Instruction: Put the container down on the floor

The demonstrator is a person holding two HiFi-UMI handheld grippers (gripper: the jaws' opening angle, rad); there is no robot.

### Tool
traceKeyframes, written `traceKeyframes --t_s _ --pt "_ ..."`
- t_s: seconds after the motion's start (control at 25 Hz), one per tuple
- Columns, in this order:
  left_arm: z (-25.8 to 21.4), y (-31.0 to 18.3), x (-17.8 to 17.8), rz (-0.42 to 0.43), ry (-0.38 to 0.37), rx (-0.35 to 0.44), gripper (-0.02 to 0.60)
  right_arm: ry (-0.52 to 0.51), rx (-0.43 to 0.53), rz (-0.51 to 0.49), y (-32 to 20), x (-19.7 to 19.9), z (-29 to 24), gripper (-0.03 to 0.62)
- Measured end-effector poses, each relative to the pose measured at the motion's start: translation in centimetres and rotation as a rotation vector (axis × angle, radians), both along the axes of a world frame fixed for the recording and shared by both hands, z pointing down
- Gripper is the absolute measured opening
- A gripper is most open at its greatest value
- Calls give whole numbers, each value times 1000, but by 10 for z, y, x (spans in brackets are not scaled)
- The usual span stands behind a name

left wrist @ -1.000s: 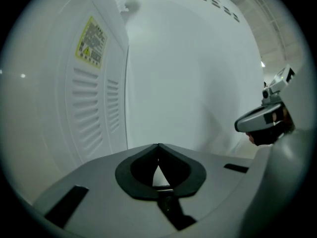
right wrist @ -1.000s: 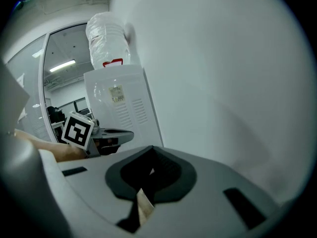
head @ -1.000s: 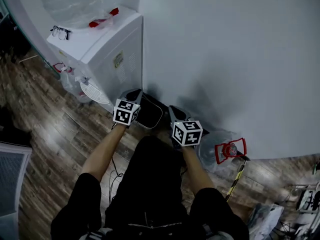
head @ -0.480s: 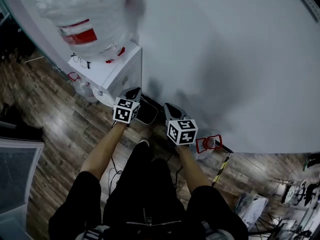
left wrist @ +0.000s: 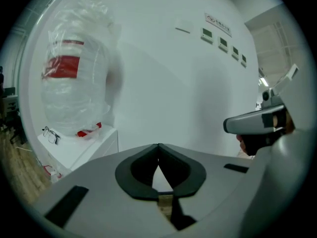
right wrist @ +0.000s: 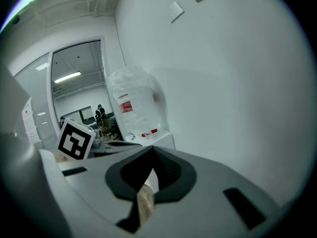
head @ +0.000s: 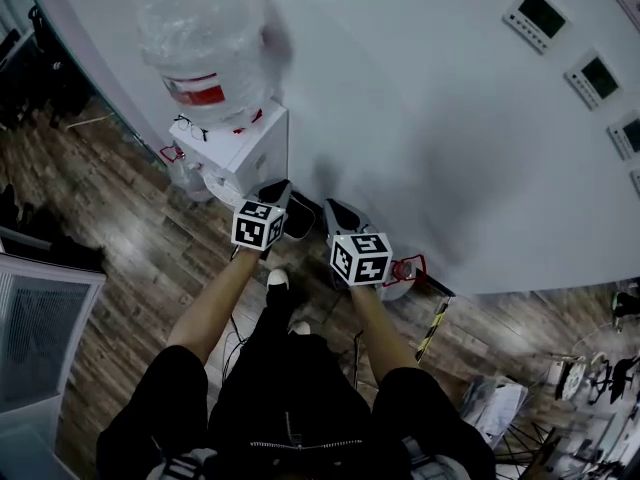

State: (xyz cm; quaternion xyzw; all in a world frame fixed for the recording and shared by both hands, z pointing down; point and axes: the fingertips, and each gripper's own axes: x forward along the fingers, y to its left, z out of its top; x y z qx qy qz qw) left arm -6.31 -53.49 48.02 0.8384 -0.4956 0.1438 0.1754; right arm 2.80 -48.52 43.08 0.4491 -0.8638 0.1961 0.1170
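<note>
Standing on the dark wood-plank floor (head: 120, 228): one person in black, a gripper in each hand. Left gripper (left wrist: 158, 146): jaws closed tip to tip, nothing between them. Right gripper (right wrist: 152, 148): the same, closed and empty. Clear plastic container with red handle (head: 408, 270): on the floor at the foot of the white wall (head: 420, 118), just beside the right gripper at its 3 o'clock. White water dispenser (head: 240, 158) carrying a plastic-wrapped bottle with red label (head: 205, 53): 11 o'clock of the left gripper.

Head view looks steeply down from high above onto floor (head: 130, 258) and wall (head: 420, 118); both gripper views, lower, face that wall closely, all three sharing the bottle (head: 205, 63).
</note>
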Motion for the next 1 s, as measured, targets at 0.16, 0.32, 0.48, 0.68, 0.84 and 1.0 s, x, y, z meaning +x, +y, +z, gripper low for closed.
traceKeyframes --t_s 0.16,0.32,0.48,0.68,0.84,1.0 --pt "-33 28 6 24 -20 41 15 2 43 -4 24 -1 -31 9" --pt "-58 47 5 32 -15 80 15 6 70 14 44 -2 -50 9" --pt "-78 63 0 53 -4 115 15 19 105 39 62 -9 -67 9" --pt "-96 91 -19 89 11 147 15 30 132 79 89 -31 -80 9" --pt "-102 115 -38 106 9 169 15 40 146 91 116 -53 -85 9" --pt "-104 138 -50 126 -4 183 15 62 160 96 141 -68 -88 9"
